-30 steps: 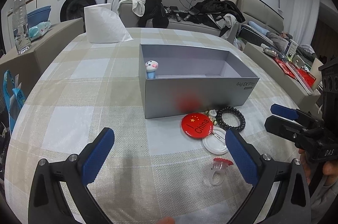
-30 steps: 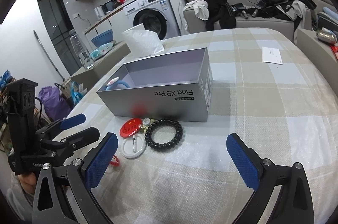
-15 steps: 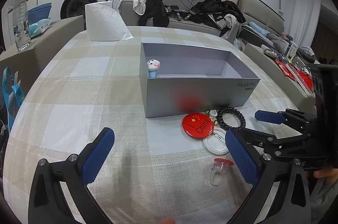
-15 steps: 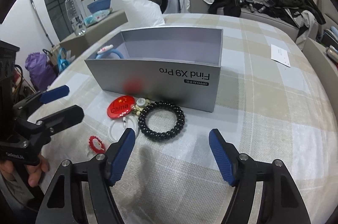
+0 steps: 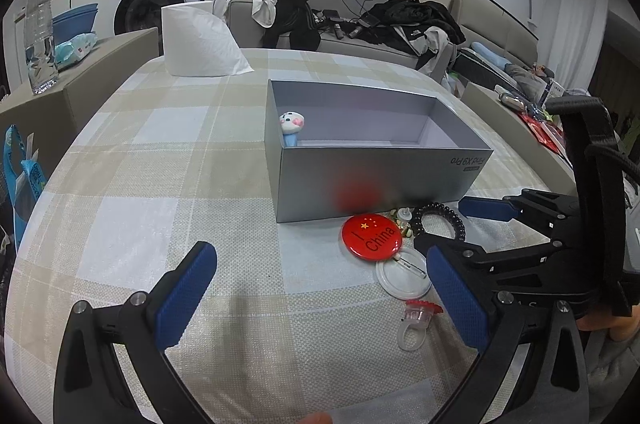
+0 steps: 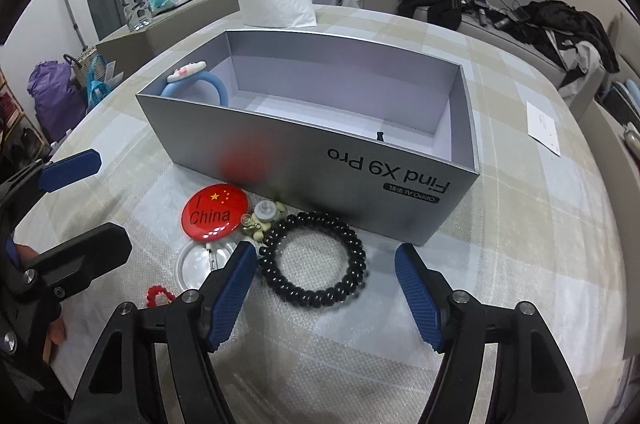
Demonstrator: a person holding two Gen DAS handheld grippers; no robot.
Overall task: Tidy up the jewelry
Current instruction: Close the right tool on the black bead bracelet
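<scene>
Right gripper [image 6: 325,290] ribbed blue fingers parted, empty, flanking glossy black coiled bracelet [image 6: 312,258]; left gripper [image 5: 320,298] wide, empty.

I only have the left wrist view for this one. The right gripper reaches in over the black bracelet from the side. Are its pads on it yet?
Observer: Not gripping. In the right wrist view the black bracelet lies flat between the open fingers of the right gripper; the pad on the picture's right is clearly apart from it.
Operator: The white cartoon figure in the grey box, is it a loose charm?
Observer: No, it sits on a blue band that curves up by the box's end wall.
Operator: Anything else in the box?
Observer: One small dark thing by the near wall, too small to name.
</scene>
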